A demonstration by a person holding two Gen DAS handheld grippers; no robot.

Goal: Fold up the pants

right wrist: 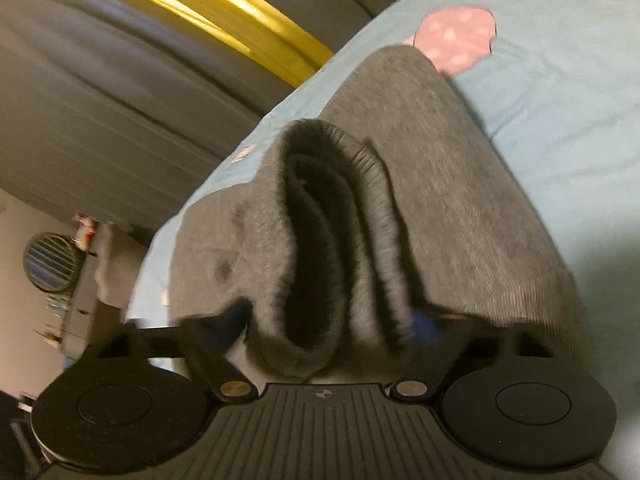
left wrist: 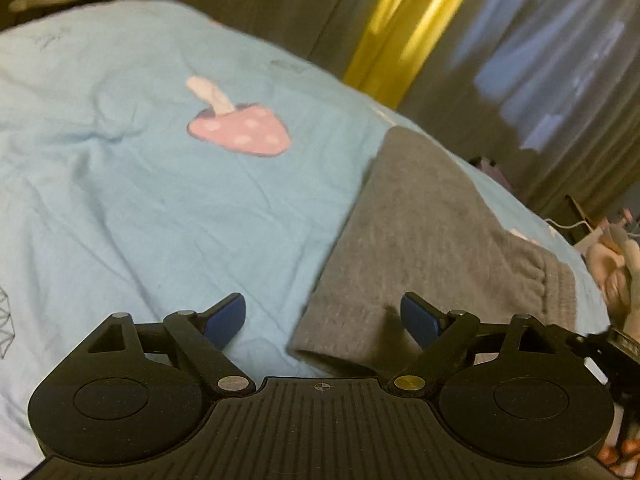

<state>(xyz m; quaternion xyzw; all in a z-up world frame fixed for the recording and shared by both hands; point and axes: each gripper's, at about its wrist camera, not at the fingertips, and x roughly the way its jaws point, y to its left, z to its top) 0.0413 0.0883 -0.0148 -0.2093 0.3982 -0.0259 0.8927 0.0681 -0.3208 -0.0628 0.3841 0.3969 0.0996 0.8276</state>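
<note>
**Grey pants on the blue bedcover, one gripper at each end**

My left gripper (left wrist: 322, 322) has its jaws spread wide, and nothing is clamped between its blue pads (left wrist: 226, 320). It points down over the near end of the folded grey knit pants (left wrist: 420, 232), which lie flat on the light blue cotton bedcover (left wrist: 120, 160). The folded edge of the pants sits under the gap between my fingers; the right-hand pad hangs over grey cloth and the left-hand pad over bare blue cover. Whether either pad touches the fabric I cannot tell. A pink spotted mushroom print (left wrist: 240, 128) shows on the cover to the left of the pants, apart from them. At the far right edge of this view my other hand (left wrist: 618, 276) appears beside the ribbed end of the pants.

My right gripper (right wrist: 328, 326) is about half open, with the thick ribbed waistband (right wrist: 320, 240) of the same grey pants (right wrist: 460, 208) bunched up between its fingers. The waistband opening gapes toward the camera as a dark fuzzy-lined fold. Both fingertips are blurred, so I cannot say whether the pads press on the cloth or only flank it. Beyond the waistband the pants stretch away across the bedcover (right wrist: 560, 100) toward the mushroom print (right wrist: 456, 36), which the far end of the pants partly covers. Grey curtains (right wrist: 100, 100) and a yellow strip (right wrist: 208, 12) hang behind the bed.
</note>
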